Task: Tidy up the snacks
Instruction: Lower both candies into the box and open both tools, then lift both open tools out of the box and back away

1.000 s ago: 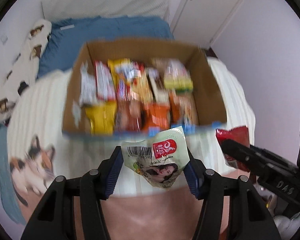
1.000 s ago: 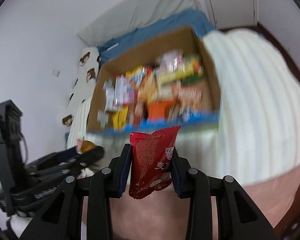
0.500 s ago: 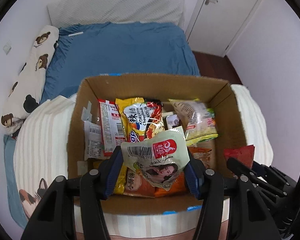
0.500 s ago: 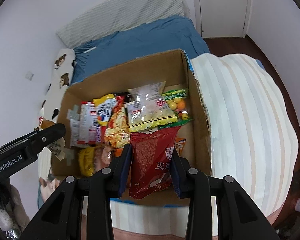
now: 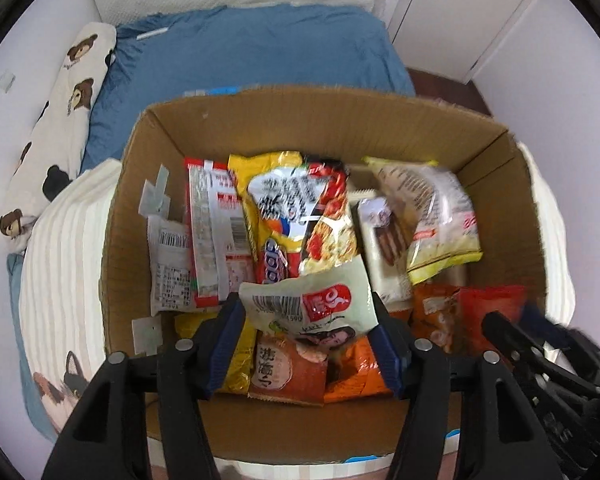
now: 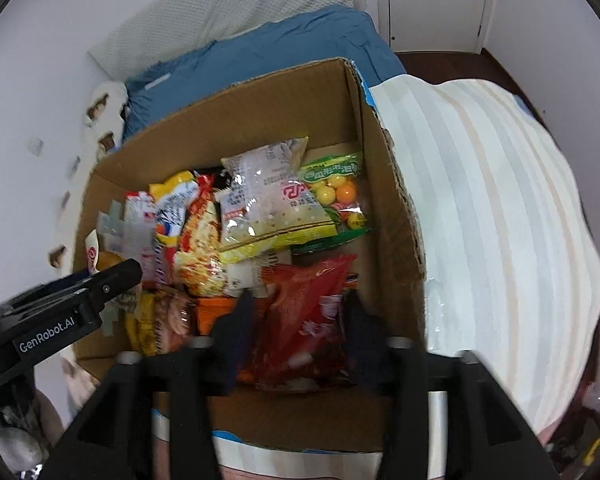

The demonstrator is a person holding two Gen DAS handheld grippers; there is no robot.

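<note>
Left wrist view is showing the left gripper [image 5: 308, 344] over the cardboard box [image 5: 324, 120] on the bed, its jaws just opening, the pale green packet [image 5: 312, 304] between them. Right gripper [image 6: 296, 332] is standing spread, just opened, the red packet [image 6: 304, 312] lying loose between.
</note>
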